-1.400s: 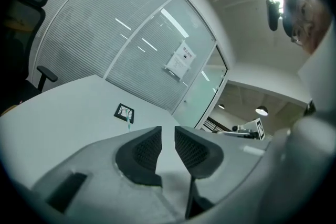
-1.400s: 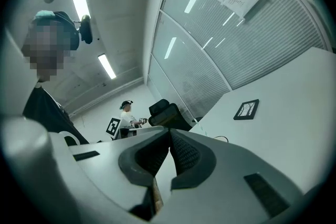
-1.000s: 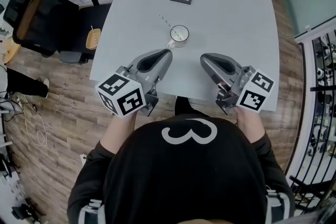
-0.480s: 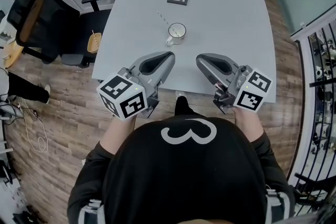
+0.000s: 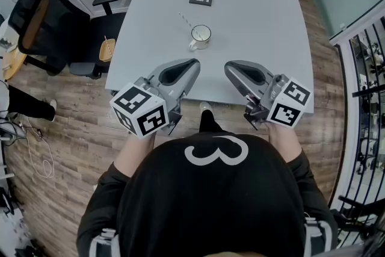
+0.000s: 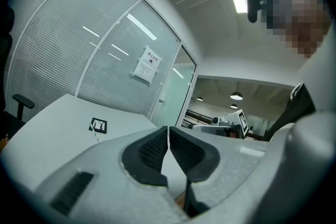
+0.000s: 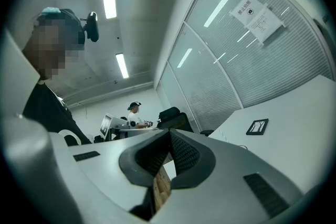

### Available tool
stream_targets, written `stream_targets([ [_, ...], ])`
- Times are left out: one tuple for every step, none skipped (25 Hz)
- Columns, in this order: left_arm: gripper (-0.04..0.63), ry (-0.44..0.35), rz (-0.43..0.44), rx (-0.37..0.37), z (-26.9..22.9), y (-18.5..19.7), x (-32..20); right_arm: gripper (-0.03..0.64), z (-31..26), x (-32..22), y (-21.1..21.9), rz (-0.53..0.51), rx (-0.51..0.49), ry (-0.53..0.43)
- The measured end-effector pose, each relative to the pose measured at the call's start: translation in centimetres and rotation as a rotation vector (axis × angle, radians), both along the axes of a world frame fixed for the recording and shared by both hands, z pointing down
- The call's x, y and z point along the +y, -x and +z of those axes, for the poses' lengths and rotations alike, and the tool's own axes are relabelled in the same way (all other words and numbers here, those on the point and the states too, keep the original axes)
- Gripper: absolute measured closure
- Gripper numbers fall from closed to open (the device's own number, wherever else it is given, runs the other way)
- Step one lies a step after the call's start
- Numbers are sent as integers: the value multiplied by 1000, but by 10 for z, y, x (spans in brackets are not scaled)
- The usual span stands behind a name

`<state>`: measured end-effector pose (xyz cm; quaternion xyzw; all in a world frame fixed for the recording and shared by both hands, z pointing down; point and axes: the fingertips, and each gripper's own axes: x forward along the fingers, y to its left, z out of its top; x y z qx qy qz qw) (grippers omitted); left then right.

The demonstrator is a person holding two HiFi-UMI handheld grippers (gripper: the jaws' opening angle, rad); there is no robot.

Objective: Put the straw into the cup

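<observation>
Whether the straw (image 5: 184,20), at eleven o'clock of the cup (image 5: 200,37), touches its rim is too small to tell. The left tongs (image 6: 168,134) hide the cup in their view.

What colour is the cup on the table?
The cup is white, best seen in the head view.

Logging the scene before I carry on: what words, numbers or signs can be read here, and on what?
"3": large white figure on the person's black top.
Notice on the glass wall: print too small to read.
Marker cubes: black-and-white square patterns only, no words.
</observation>
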<state>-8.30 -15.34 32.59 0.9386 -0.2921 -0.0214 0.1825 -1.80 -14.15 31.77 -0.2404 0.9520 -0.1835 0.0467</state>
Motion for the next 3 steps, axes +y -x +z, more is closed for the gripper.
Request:
stream_targets([
  [569, -1, -1, 0, -1, 1, 1, 603, -1, 1, 0, 1, 1, -2],
  [571, -3, -1, -1, -3, 1, 1, 603, -2, 1, 1, 2, 3, -4],
  [571, -5, -2, -3, -4, 2, 2, 603, -3, 2, 1, 3, 4, -6],
])
